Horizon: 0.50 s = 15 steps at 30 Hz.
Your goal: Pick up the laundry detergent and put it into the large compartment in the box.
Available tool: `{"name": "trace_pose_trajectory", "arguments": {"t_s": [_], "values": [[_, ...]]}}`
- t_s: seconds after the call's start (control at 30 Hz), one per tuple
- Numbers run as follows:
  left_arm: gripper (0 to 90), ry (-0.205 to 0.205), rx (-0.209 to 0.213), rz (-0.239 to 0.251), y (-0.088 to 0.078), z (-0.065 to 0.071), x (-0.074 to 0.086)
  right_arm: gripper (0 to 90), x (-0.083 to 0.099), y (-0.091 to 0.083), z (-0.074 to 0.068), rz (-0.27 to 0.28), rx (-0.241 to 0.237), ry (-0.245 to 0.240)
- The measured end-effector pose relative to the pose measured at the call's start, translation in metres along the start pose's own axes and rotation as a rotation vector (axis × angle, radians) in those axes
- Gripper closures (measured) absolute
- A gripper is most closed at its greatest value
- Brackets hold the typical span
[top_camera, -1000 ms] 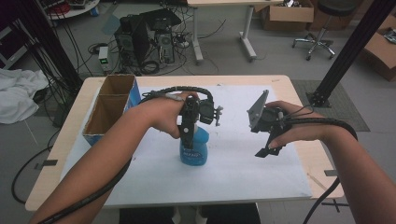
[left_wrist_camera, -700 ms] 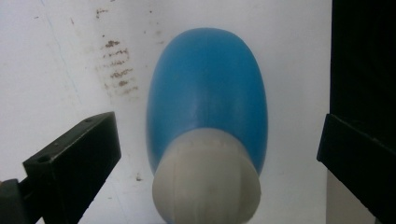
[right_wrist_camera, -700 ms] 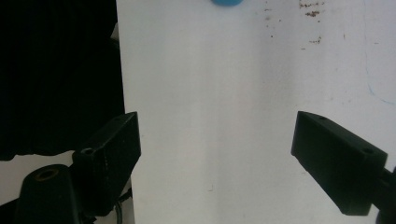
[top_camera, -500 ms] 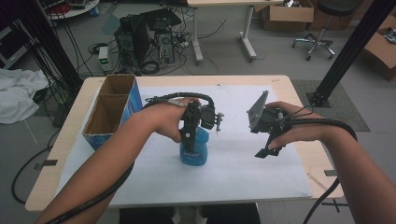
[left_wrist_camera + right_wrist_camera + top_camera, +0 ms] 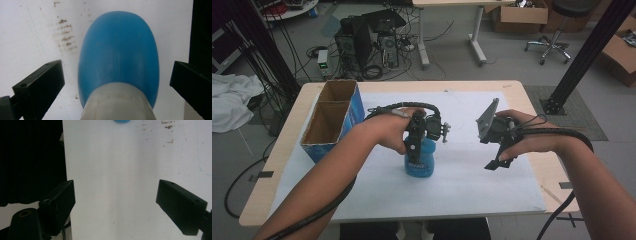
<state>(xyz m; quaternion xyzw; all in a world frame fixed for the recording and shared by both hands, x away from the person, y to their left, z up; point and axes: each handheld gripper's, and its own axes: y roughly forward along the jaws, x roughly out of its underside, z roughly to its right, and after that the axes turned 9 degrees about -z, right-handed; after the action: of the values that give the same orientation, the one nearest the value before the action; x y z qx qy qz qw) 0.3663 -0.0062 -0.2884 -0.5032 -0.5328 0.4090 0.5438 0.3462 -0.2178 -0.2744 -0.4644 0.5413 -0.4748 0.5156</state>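
A blue plastic bottle (image 5: 420, 161) with a pale neck stands upright on the white sheet (image 5: 462, 185) near the middle of the table. My left gripper (image 5: 414, 148) points down over the top of it. In the left gripper view the bottle (image 5: 118, 52) sits between the two black jaws, with a gap on each side, so my left gripper (image 5: 116, 68) is open around it. My right gripper (image 5: 498, 162) hovers to the bottle's right, above the sheet. In the right gripper view the right gripper (image 5: 115, 191) is open with nothing in it, and a sliver of the bottle (image 5: 122, 121) shows at the top edge.
A cardboard box (image 5: 332, 120) with blue sides and two open compartments stands at the table's left. Brown smudges (image 5: 65, 37) mark the sheet beside the bottle. A dark area (image 5: 30, 157) lies past the sheet's edge in the right gripper view.
My left gripper has sunk a little lower over the bottle. The bottle and my right gripper have hardly moved.
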Motion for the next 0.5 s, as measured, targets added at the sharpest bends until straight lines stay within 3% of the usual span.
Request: {"name": "trace_pose_trajectory", "arguments": {"t_s": [0.5], "values": [[6.1, 0.002, -0.024, 0.029, 0.007, -0.001, 0.0036, 15.8, -0.0006, 0.0017, 0.0006, -0.002, -0.003, 0.0]]}}
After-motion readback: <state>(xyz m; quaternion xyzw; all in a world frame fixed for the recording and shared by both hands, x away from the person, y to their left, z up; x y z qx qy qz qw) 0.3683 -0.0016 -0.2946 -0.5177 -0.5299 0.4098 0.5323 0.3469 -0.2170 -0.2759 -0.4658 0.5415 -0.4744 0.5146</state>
